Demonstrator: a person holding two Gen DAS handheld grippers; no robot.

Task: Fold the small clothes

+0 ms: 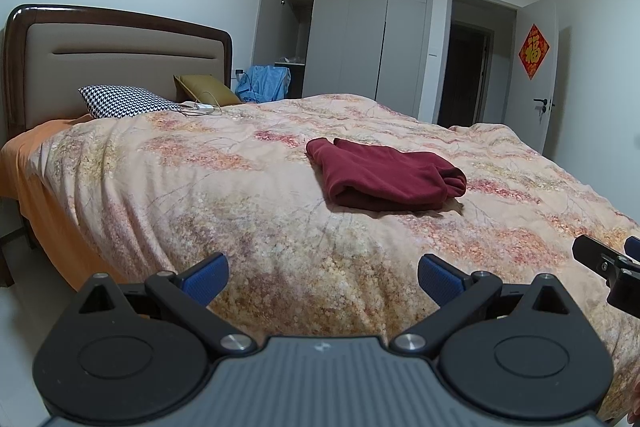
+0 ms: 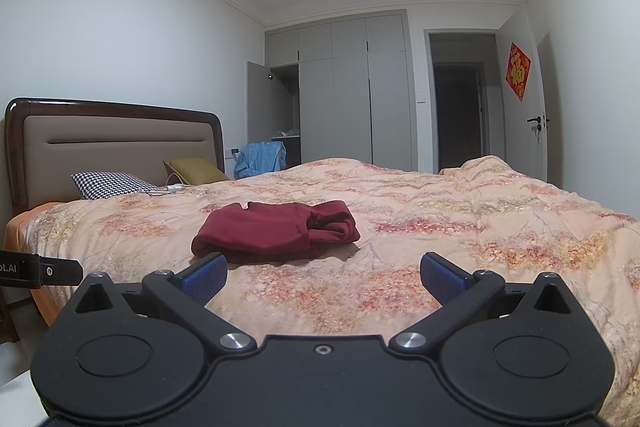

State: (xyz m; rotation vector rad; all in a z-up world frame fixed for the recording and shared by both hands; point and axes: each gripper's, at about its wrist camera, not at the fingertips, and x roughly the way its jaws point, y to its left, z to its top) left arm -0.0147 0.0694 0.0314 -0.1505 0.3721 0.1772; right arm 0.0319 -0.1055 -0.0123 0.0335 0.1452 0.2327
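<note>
Left wrist view puts your left gripper (image 1: 322, 277) over the near edge of the bed (image 1: 200, 195), its blue fingers (image 1: 204, 281) spread wide with nothing between them. The red garment (image 1: 384, 177) lies folded on the floral quilt (image 1: 140, 167), ahead of those fingers and a little toward the right-hand one, well apart from both. At the right edge of this view a black part of your right gripper (image 1: 612, 267) shows, level with the fingertips.

From the right wrist, your right gripper (image 2: 323, 277) is likewise wide open and holding nothing. Here the red garment (image 2: 276, 231) sits much nearer: its front fold lies just beyond the tip of the left-hand finger (image 2: 204, 279), not touching it, while the right-hand finger is well clear of the cloth. The bundle's rolled end points toward the gap between the fingers.

Far beyond the fingers, a houndstooth pillow (image 2: 108, 184) and a mustard pillow (image 2: 194, 169) rest at the headboard (image 2: 116, 131).
</note>
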